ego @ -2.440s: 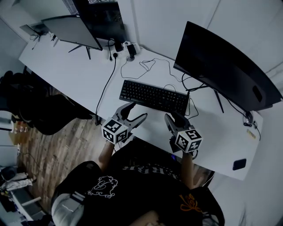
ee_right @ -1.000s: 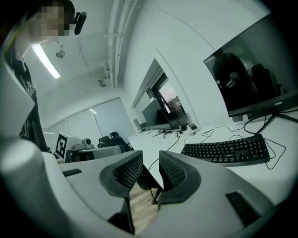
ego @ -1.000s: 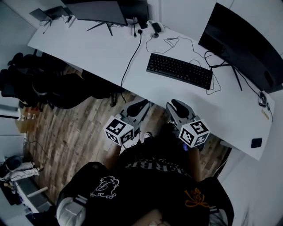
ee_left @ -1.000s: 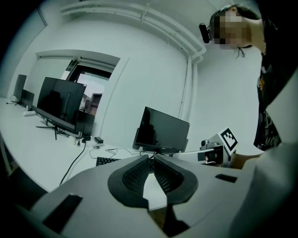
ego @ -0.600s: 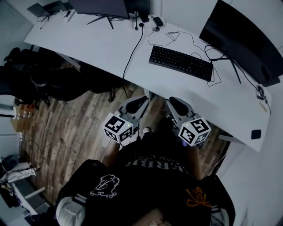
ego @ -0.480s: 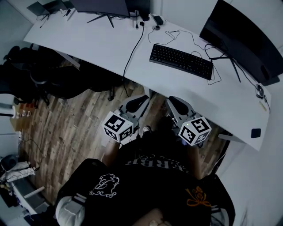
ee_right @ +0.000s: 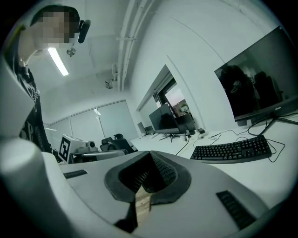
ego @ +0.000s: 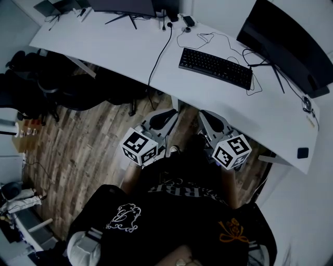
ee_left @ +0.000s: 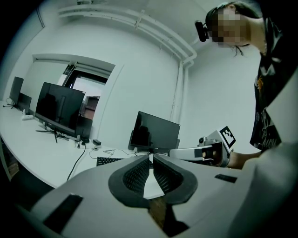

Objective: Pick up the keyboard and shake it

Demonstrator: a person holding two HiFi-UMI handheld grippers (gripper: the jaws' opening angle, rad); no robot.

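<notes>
The black keyboard (ego: 216,67) lies flat on the white desk (ego: 130,49), its cable trailing behind it. Both grippers hang in front of the desk's near edge, over the wooden floor, well short of the keyboard. My left gripper (ego: 169,112) is shut and empty, its ribbed pads (ee_left: 139,173) meeting at the tips. My right gripper (ego: 207,114) is also shut with nothing in it. The keyboard (ee_right: 232,150) shows to the right of the right gripper (ee_right: 151,157), and the keyboard (ee_left: 110,161) peeps out left of the left gripper (ee_left: 150,160).
A large dark monitor (ego: 285,39) stands behind the keyboard at the right, and another monitor (ego: 122,5) at the far left. A small black object (ego: 303,153) lies at the desk's right end. Dark office chairs (ego: 36,85) crowd the floor at left.
Both grippers have drawn back from just in front of the keyboard to beyond the desk's front edge. The keyboard stays on the desk, now farther off in the head view.
</notes>
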